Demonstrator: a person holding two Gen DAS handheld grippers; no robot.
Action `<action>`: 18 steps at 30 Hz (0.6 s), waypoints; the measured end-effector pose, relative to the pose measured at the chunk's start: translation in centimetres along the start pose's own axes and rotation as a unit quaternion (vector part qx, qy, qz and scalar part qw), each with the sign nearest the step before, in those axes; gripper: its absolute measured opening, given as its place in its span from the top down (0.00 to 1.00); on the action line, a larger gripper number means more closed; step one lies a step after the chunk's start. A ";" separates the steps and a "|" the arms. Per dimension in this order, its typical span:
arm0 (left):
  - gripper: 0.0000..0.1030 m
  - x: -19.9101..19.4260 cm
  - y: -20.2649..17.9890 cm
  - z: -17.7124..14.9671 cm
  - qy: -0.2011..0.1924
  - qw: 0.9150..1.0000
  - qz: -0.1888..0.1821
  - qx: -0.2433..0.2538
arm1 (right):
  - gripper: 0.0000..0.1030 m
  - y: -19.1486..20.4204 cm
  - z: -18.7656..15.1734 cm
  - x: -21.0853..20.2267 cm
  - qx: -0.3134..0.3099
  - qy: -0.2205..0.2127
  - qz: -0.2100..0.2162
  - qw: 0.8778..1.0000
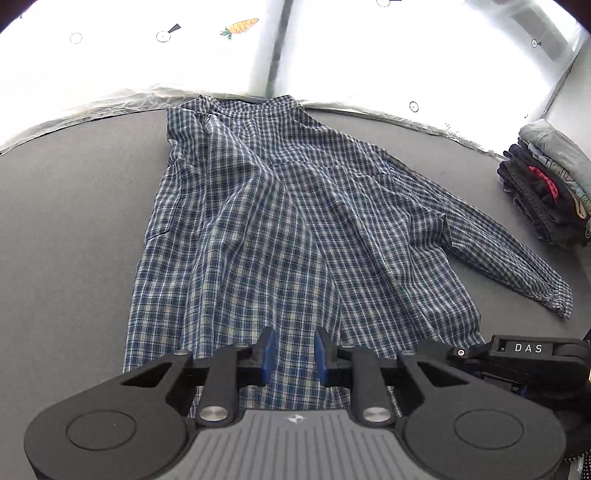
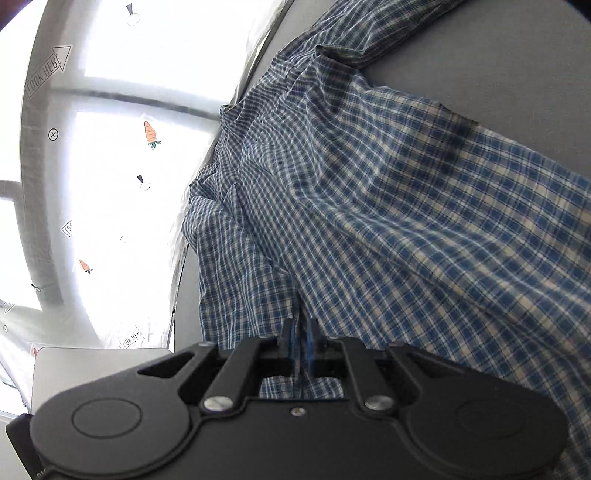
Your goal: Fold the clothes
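A blue and white plaid shirt (image 1: 280, 214) lies spread on the grey table (image 1: 74, 229), collar at the far edge, one sleeve stretched out to the right. My left gripper (image 1: 294, 350) is open just above the shirt's near hem, with plaid cloth showing between its blue pads (image 1: 269, 350). My right gripper (image 2: 302, 345) is shut on a fold of the shirt's edge (image 2: 301, 373); the shirt (image 2: 388, 206) rises from it in a taut ridge. The right gripper's body (image 1: 532, 354) shows at the lower right of the left wrist view.
A stack of folded clothes (image 1: 546, 192) stands at the table's right end. A white sheet with carrot prints (image 1: 240, 26) hangs behind the far edge. A grey box (image 2: 96, 369) sits at the lower left of the right wrist view.
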State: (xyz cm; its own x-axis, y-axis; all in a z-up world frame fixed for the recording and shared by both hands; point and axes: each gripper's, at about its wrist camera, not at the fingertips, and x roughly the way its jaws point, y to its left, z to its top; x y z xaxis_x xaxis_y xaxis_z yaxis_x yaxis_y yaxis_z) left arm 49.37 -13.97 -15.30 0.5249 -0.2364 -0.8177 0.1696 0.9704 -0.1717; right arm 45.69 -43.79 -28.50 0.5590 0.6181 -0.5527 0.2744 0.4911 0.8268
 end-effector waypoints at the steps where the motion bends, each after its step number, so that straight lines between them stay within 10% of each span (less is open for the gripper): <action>1: 0.76 1.4 -0.2 0.7 -0.002 1.000 0.007 0.003 | 0.92 -0.3 0.8 -0.3 0.000 -0.007 -0.004 1.000; 11: 0.75 11.5 6.8 8.3 0.004 0.991 0.050 -0.126 | 0.92 -3.5 12.0 -0.1 0.037 -0.108 -0.046 0.992; 18: 0.59 13.7 8.6 12.0 -0.014 0.988 0.095 -0.124 | 0.89 -4.2 18.7 -2.2 -0.005 -0.200 -0.142 0.969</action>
State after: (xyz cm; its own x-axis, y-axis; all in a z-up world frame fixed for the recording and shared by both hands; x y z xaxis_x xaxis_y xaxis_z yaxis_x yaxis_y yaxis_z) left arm 68.05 -9.43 -21.42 0.5506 -0.0468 -0.8335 -0.1420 0.9786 -0.1488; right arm 57.90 -58.68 -28.79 0.7213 0.1695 -0.6715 0.4555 0.6144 0.6443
